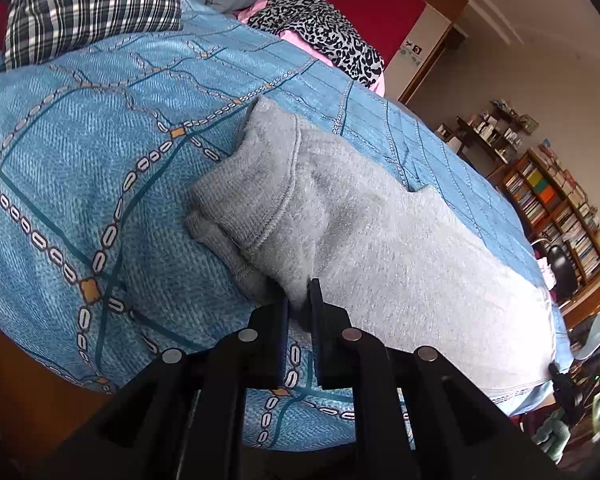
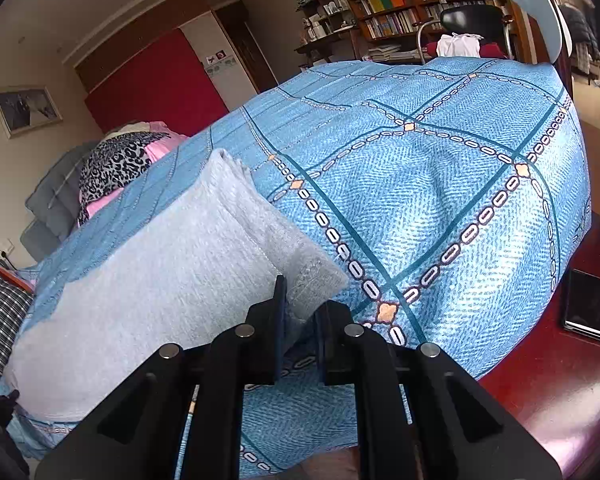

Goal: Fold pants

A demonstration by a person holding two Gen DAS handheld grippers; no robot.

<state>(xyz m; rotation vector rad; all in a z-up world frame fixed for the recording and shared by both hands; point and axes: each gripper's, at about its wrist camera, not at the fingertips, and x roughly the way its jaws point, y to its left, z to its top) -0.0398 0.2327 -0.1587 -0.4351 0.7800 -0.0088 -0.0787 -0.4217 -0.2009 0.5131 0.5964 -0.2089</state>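
**Ana:** While both claws sit at the near edge of the grey pants [image 1: 380, 240], where does the garment lie?

**Ben:** It stretches across the blue patterned bedspread [image 1: 80, 168], from the centre of the left wrist view to its lower right. The ribbed cuffs [image 1: 236, 196] sit bunched at centre frame.

**Ana:** And the grips?

**Ben:** The left claw [image 1: 299, 300], bottom centre of its view, is pinched narrow on a fold of grey cloth near the cuffs. The right claw [image 2: 300, 308] looks closed on the corner of the pants at the bottom centre of its own view.

**Ana:** How should the fold go?

**Ben:** Probably lift both ends together, keeping the near edge taut between them so it does not sag. Carry it over evenly toward the far edge and lay it down square. If one grip holds only the top layer, the lower layers may slip and skew the fold.
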